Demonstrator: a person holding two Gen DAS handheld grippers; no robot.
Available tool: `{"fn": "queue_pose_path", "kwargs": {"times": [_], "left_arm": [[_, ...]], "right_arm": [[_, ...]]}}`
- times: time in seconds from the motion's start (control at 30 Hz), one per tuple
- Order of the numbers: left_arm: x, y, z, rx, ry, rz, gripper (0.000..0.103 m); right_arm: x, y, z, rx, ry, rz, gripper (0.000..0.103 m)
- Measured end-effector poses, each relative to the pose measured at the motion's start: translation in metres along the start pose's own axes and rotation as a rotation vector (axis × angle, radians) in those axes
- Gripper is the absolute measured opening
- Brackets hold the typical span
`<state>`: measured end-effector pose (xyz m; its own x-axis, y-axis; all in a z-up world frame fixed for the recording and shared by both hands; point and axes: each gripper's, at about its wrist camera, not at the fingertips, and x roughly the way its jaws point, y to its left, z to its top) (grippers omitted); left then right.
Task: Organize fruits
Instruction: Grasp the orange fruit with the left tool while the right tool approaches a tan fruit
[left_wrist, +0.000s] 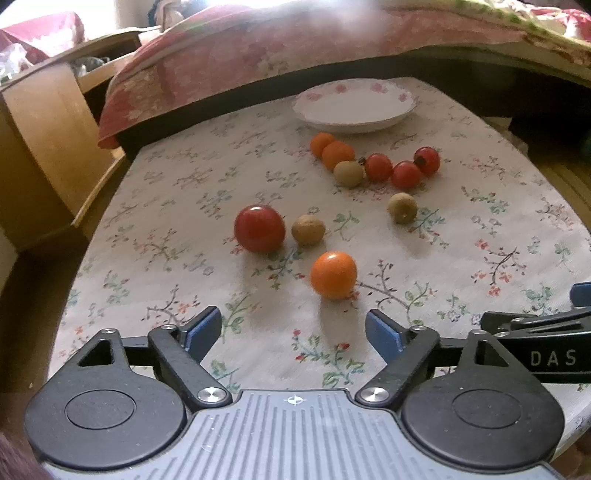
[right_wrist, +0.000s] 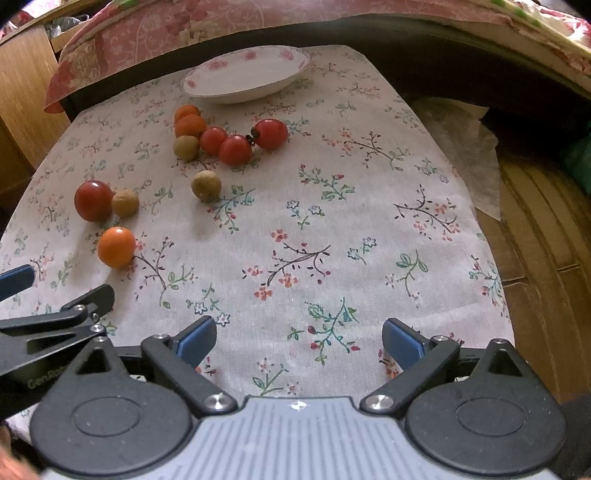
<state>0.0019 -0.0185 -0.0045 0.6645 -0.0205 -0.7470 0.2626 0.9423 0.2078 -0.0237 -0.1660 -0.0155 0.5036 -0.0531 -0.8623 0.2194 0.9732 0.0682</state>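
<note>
progress: nothing done, as far as I can judge. plate (left_wrist: 352, 107) holds no fruit; all ten pieces lie loose on the floral tablecloth (right_wrist: 332, 240).
fruit location: cluster of six just in front of the plate; orange tomato (left_wrist: 333, 274), big red tomato (left_wrist: 259, 228) and two tan longan-like fruits further out, toward the grippers.
left gripper (left_wrist: 293, 330): jaws wide apart, holding nothing, orange tomato straight ahead.
right gripper (right_wrist: 299, 341): jaws wide apart, holding nothing, over bare cloth.
materials: tomatoes glossy, smooth, round; tan fruits matte, rough; plate glazed ceramic, pink flower rim; cloth woven.
</note>
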Motion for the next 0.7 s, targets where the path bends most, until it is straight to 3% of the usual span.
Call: {"fn": "queue_pose_path", "kwargs": {"times": [0.7], "left_arm": [[0.028,-0.015,0.013,0.099,-0.020,-0.079,0.055]], "right_arm": [[0.009,0.002,0.025,-0.066,-0.032,0.013,0.093]]}}
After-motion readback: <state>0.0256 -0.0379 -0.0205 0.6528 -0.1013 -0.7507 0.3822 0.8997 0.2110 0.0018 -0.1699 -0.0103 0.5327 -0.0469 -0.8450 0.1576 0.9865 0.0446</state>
